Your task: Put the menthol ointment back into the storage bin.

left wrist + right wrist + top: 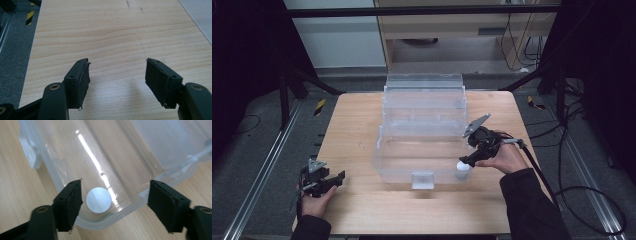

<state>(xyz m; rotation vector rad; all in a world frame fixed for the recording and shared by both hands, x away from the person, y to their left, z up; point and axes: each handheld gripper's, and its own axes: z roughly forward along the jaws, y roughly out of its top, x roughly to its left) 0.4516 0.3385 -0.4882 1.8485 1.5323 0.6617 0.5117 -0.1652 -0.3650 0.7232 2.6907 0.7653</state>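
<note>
Disc: a small round white plastic disc (98, 200) lies flat in the near right corner of the clear plastic box (160, 155), below the right gripper (115, 202), jaws spread, nothing held. Left gripper (117, 75) rests far off, released too.

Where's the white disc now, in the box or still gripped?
In the box. The disc lies on its floor in a corner, with the right gripper open above it.
</note>
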